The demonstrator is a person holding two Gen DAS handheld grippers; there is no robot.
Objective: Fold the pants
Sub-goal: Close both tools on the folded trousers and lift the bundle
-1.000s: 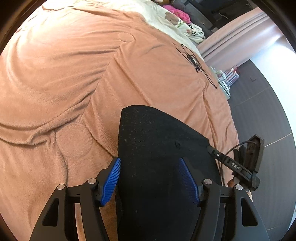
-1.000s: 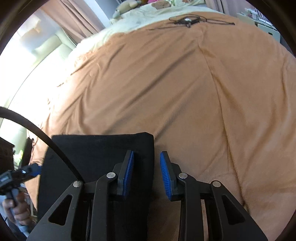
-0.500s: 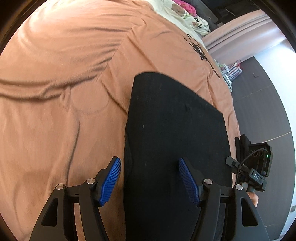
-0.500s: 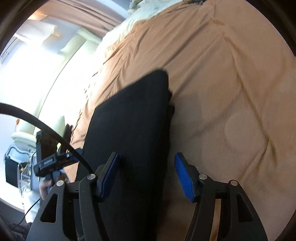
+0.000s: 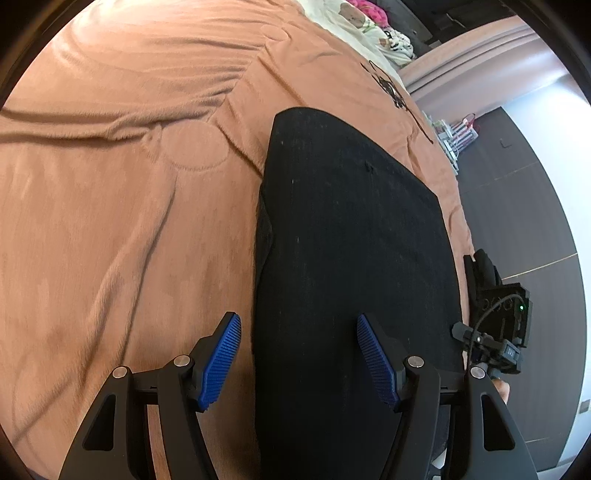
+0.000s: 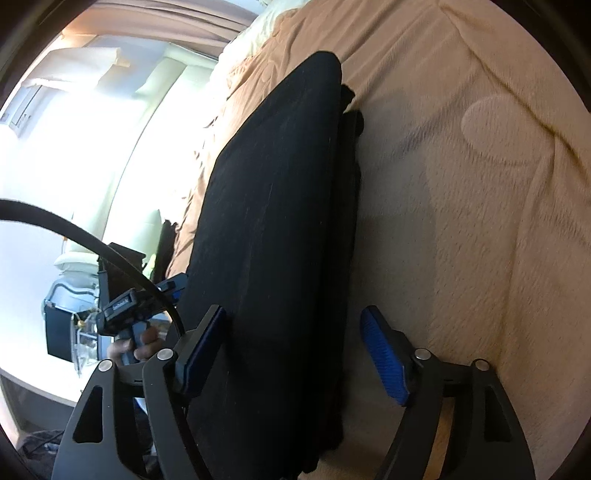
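The black pants [image 5: 351,258] lie folded into a thick oblong on the brown blanket [image 5: 129,221]. My left gripper [image 5: 297,325] is open just above their near end, its left pad over blanket and its right pad over black cloth. In the right wrist view the pants [image 6: 277,221] show stacked layers along their right edge. My right gripper [image 6: 293,314] straddles that near end, jaws opening, with the cloth between the pads but not pinched. Each gripper shows in the other's view: the right gripper [image 5: 495,332] and the left gripper [image 6: 129,306], with a hand [image 6: 144,343] on its grip.
The blanket's edge and dark floor [image 5: 517,221] run along the right. A thin black cable [image 5: 391,88] lies on the blanket farther up the bed. Pale bedding and soft toys [image 5: 369,26] sit beyond. A bright window and furniture [image 6: 74,184] stand left of the bed.
The right gripper's jaws went from nearly shut to wide and its view swung left along the pants. The left gripper slid back and lower, so the pants now fill more of its view.
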